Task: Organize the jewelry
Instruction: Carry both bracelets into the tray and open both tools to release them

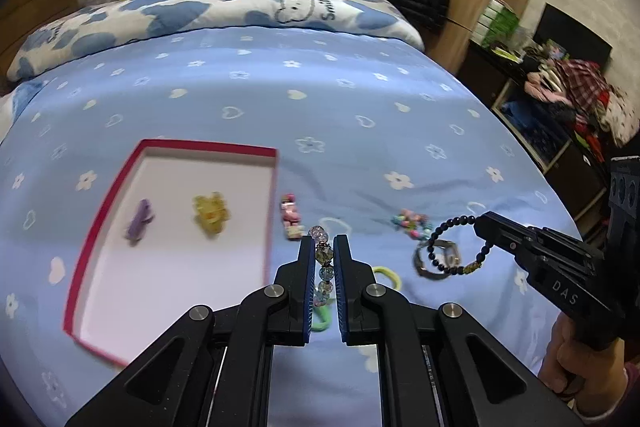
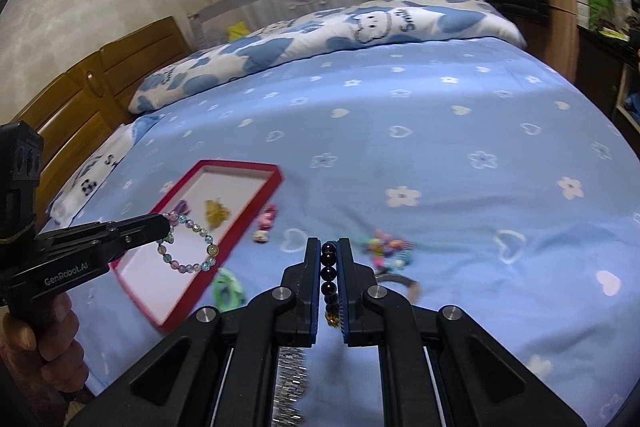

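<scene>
Both wrist views angled down, sharing bed (image 1: 320, 99), tray (image 1: 176, 147).

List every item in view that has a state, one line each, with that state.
Left tongs: shut on the pastel bead bracelet, lifted.
Right tongs: shut on the dark bead bracelet, lifted.
Red box: open, holding a purple clip and a yellow clip.
Pink clip: loose on the bed.
Colourful bead bracelet: loose on the bed.
Watch: lying on the bed.
</scene>
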`<state>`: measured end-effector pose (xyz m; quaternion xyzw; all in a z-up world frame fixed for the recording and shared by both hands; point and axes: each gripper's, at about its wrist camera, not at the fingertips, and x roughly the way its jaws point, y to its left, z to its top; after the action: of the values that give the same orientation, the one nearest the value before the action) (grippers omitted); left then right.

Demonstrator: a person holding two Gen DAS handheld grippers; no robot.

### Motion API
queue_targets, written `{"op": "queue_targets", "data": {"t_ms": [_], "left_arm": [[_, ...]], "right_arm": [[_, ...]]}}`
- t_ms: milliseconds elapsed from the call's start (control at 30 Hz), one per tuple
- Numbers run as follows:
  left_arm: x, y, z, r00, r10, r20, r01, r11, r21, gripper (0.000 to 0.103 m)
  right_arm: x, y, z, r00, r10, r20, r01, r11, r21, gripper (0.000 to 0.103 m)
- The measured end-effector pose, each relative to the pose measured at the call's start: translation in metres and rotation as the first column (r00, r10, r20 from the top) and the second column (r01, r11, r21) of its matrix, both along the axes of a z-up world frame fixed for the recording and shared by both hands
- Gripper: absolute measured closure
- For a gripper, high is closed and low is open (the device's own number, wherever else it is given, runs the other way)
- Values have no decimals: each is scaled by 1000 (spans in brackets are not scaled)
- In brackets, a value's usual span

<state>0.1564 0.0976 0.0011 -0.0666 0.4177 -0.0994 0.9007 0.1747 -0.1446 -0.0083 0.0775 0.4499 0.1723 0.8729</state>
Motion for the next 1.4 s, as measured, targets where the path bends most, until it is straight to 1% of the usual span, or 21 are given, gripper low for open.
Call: {"op": "queue_targets", "data": {"t_ms": [467,800,933,1067,1267,1400], "left_arm": [[-8,63,-1,991,134,-16,-134,991,-2,95],[8,94,-16,979,197,-50,-198,980,0,95],[18,102,-23,977,205,-66,-206,978,-14,95],[31,113,-37,974,208,-95,-212,977,-37,95],[48,133,-64,953,267,-144,-271,963,-7,95],[56,137,-76,939,304,-164,-304,952,22,95]], "right_arm": [[12,93,-3,986,165,-1,-165,985,45,96],[28,161,-15,965,261,-21,-259,962,85,96],[38,185,-28,956,289,-45,-283,953,106,96],[44,195,-43,952,297,-76,-287,951,119,96],[57,191,-72,954,267,-137,-256,962,92,96],[66,184,-88,955,243,-173,-234,970,73,96]]}}
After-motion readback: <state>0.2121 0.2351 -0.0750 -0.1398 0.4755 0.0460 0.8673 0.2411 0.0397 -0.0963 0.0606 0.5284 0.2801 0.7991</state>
